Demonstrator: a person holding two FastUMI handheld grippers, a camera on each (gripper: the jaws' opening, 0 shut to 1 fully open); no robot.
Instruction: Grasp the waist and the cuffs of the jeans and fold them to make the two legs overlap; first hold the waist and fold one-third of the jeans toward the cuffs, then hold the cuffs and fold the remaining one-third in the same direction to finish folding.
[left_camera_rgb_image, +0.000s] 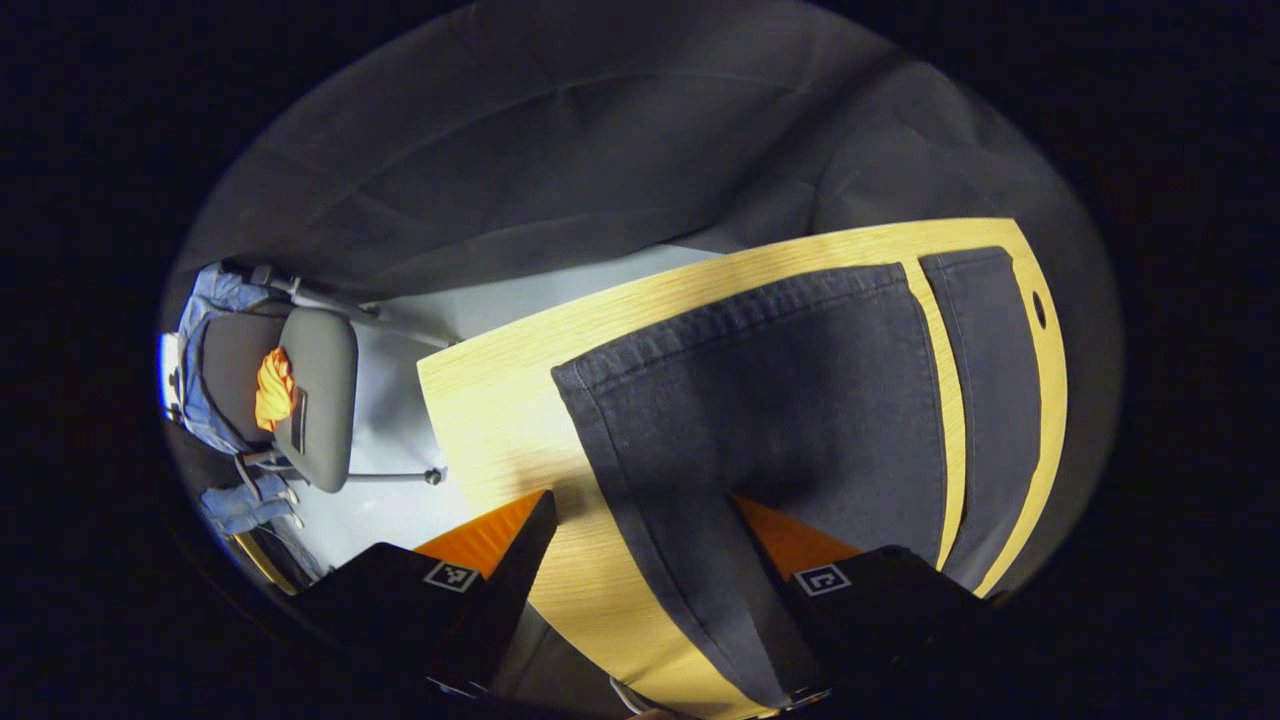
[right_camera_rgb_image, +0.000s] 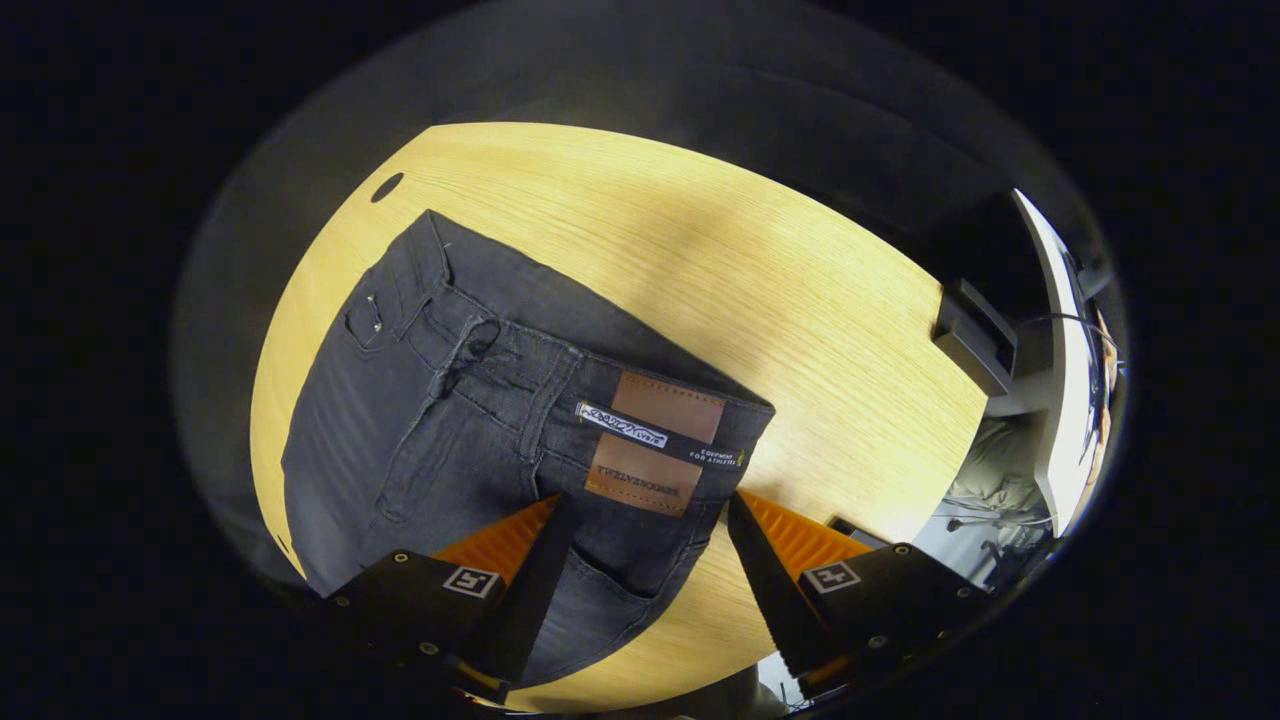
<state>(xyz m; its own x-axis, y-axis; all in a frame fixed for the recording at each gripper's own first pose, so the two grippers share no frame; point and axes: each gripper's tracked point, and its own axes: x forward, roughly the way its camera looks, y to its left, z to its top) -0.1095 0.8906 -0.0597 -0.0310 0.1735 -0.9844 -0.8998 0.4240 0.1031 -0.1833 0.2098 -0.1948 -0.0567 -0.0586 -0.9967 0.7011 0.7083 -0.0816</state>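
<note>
Jeans (right_camera_rgb_image: 480, 420) lie flat on the table (right_camera_rgb_image: 800, 290), legs apart, so the left gripper (left_camera_rgb_image: 640, 540) spreads wide over a cuff (left_camera_rgb_image: 740, 300) and the right gripper (right_camera_rgb_image: 645, 560) gapes over the waist (right_camera_rgb_image: 640, 440), neither gripping yet.

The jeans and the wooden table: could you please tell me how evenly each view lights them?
Left gripper view: a dark shadow falls across the near part of the jeans, while the wooden table stays bright. Right gripper view: a soft shadow band crosses the table; the waist patch is sharp.
</note>
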